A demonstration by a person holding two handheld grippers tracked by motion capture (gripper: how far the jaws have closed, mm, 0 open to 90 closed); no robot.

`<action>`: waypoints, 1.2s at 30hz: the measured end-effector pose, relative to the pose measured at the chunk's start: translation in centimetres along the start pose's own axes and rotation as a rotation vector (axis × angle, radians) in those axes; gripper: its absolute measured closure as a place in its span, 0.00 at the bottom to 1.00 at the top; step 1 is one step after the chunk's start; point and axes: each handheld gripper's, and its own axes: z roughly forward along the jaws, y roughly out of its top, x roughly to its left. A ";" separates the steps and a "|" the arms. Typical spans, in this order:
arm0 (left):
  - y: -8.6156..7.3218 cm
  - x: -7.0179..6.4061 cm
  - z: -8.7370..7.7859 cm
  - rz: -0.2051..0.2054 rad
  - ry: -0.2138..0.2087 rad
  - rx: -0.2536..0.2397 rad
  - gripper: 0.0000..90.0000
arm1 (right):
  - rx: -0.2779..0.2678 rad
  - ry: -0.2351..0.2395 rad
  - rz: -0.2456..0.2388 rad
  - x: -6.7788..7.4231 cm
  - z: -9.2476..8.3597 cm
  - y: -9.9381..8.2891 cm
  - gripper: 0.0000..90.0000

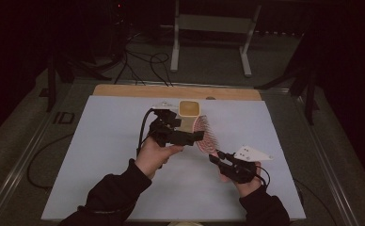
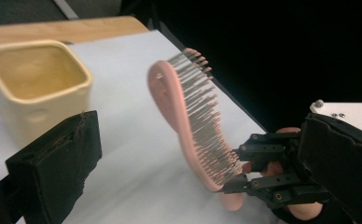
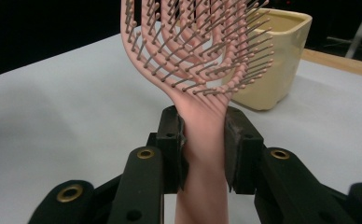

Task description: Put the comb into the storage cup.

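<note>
My right gripper (image 3: 202, 135) is shut on the handle of a pink hairbrush (image 3: 193, 42) and holds it off the table, head up and away from me. In the high view the hairbrush (image 1: 206, 134) is at mid-table, with my right gripper (image 1: 217, 157) just below it. My left gripper (image 1: 190, 136) is open beside the brush head, on its left. In the left gripper view the hairbrush (image 2: 188, 107) stands tilted beyond the spread jaws, bristles toward my right gripper (image 2: 235, 170). A yellow square cup (image 1: 188, 108) (image 2: 34, 79) (image 3: 281, 56) stands upright just behind.
A white sheet (image 1: 105, 155) covers the table, with a bare wooden strip (image 1: 176, 91) along the far edge. Beyond the table, cables (image 1: 143, 61) lie on the floor and a metal stand (image 1: 213, 23) rises. The sheet is bare on both sides of the hands.
</note>
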 end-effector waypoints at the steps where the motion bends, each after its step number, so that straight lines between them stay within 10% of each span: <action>1: 0.0 0.0 0.3 -0.003 0.000 0.005 0.00 | -0.003 0.001 0.001 0.0 0.0 0.0 0.79; 18: -0.2 0.5 3.5 -0.082 -0.023 0.037 0.18 | 0.004 0.001 -0.006 0.0 0.1 0.0 0.79; 36: -0.7 1.1 4.0 -0.118 -0.029 -0.001 0.59 | 0.003 -0.003 -0.016 0.1 0.2 0.0 0.79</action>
